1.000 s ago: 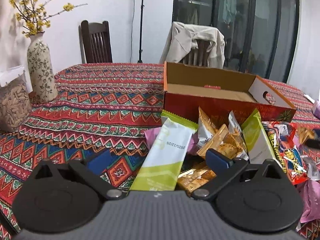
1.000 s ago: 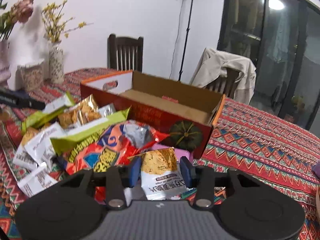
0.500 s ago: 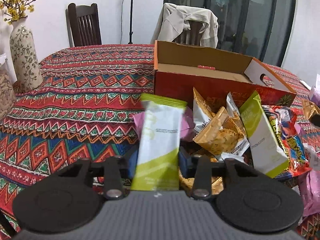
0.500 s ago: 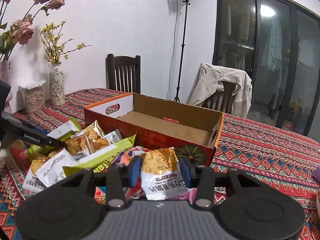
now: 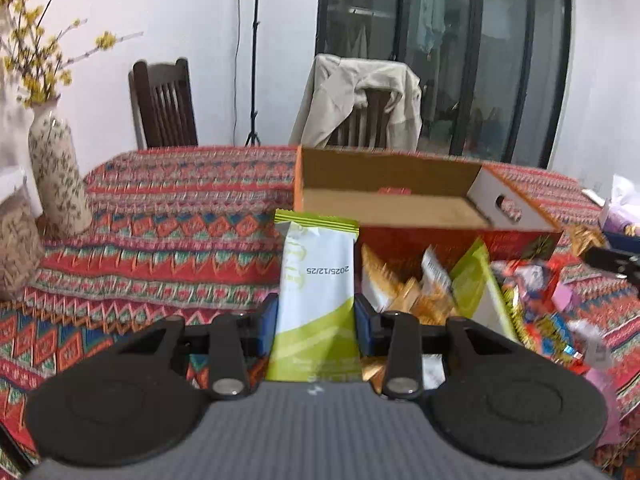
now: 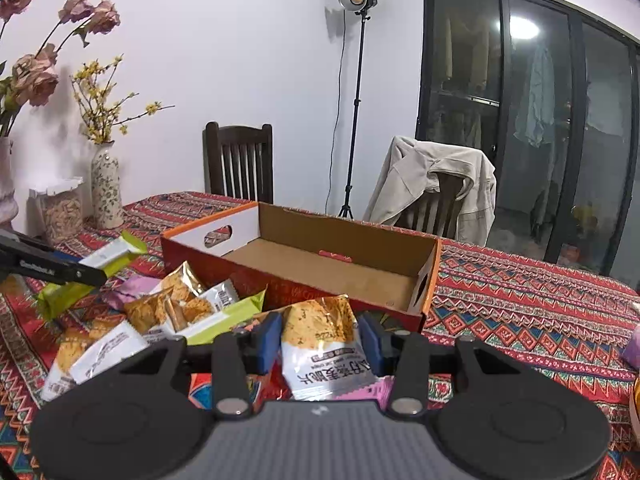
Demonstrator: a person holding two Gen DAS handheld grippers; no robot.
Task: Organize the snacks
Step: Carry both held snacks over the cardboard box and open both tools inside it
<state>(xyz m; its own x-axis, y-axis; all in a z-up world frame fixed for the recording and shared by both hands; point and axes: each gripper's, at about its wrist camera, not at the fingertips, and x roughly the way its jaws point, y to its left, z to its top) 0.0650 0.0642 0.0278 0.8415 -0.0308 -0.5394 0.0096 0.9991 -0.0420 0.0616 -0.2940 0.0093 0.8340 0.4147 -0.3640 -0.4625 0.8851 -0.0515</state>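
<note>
My left gripper (image 5: 316, 326) is shut on a white and green snack bar (image 5: 318, 280), which stands upright above the table. From the right wrist view the same green bar (image 6: 114, 256) shows at the left, pinched in the left gripper's black fingers (image 6: 52, 270). My right gripper (image 6: 320, 344) is shut on a white cracker packet (image 6: 324, 340), lifted just before the box. The open orange cardboard box (image 5: 516, 220) (image 6: 430, 276) lies empty behind both packets. A heap of snack packets (image 5: 440, 292) (image 6: 176, 308) lies on the cloth in front of the box.
A patterned red tablecloth (image 5: 180, 216) covers the table. A flowered vase (image 5: 58, 176) and a jar (image 5: 16, 248) stand at the left edge. Two chairs (image 6: 240, 160), one with a jacket (image 6: 432, 184), and a light stand (image 6: 354, 100) are behind the table.
The left gripper went from wide open to shut on the green bar and lifted it upright off the heap. The right gripper has raised its cracker packet, so the view tilted up.
</note>
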